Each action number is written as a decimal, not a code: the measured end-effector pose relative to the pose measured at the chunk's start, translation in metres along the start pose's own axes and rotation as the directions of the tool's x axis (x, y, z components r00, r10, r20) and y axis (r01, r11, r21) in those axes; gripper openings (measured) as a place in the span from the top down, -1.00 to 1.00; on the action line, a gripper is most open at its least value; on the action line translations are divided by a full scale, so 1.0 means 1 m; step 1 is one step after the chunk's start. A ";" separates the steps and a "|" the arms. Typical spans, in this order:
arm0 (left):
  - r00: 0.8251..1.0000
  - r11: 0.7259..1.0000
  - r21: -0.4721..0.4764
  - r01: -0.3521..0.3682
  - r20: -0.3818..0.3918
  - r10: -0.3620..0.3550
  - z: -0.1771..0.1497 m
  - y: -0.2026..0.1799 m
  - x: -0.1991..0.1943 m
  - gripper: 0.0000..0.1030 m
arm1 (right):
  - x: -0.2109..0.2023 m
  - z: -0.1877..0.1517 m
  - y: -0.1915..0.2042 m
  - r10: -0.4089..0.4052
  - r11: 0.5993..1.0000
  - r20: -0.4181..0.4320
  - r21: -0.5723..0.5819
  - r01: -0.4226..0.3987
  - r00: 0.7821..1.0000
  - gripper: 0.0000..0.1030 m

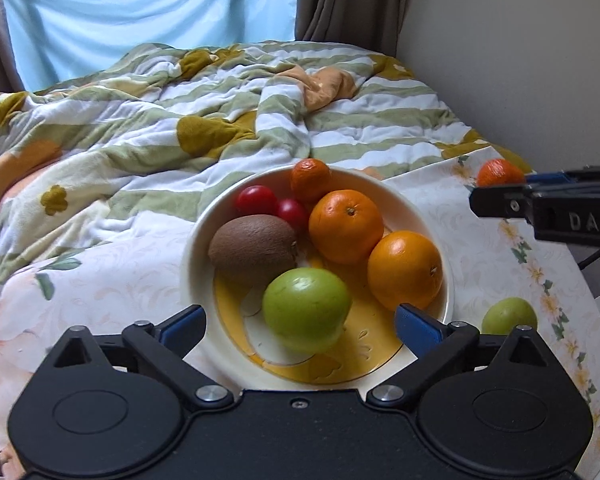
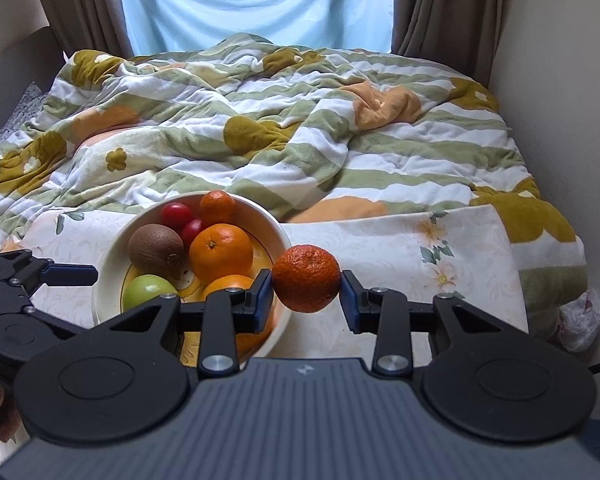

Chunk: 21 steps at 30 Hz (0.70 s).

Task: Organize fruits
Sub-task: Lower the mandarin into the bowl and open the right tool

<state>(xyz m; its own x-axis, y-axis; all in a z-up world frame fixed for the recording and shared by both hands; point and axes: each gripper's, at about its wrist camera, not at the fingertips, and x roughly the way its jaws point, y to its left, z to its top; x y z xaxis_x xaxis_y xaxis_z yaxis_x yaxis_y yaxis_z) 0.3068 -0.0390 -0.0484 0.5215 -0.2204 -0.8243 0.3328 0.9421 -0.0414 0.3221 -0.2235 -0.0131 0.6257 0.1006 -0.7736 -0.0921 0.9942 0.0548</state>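
My right gripper is clamped on a mandarin, held just right of the bowl. My left gripper stands wide apart, nothing between its fingers, over the green apple already in the bowl with the kiwi, oranges and tomatoes. Another green fruit waits on the tabletop to the right, so I judge it nearly finished.

Left gripper gapes around the green apple in the bowl.
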 end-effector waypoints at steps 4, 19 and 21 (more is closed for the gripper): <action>0.999 0.999 -0.009 -0.030 0.009 0.031 -0.008 0.008 -0.013 -0.99 | 0.005 0.008 0.013 0.032 0.999 0.006 -0.039 -0.032 0.999 0.01; 0.987 0.986 -0.070 -0.150 0.046 0.154 -0.034 0.036 -0.045 -0.99 | 0.043 0.017 0.077 0.159 0.972 -0.019 -0.171 -0.160 0.987 0.01; 0.985 0.984 -0.077 -0.159 0.052 0.163 -0.035 0.038 -0.046 -0.99 | 0.047 0.016 0.080 0.167 0.970 -0.024 -0.173 -0.169 0.986 0.01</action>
<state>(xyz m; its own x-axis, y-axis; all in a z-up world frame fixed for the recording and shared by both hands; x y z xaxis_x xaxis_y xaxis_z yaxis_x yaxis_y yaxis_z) 0.2679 0.0162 -0.0320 0.6086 -0.0764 -0.7898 0.1844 0.9817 0.0471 0.3564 -0.1382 -0.0356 0.5824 0.2643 -0.7687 -0.3289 0.9414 0.0745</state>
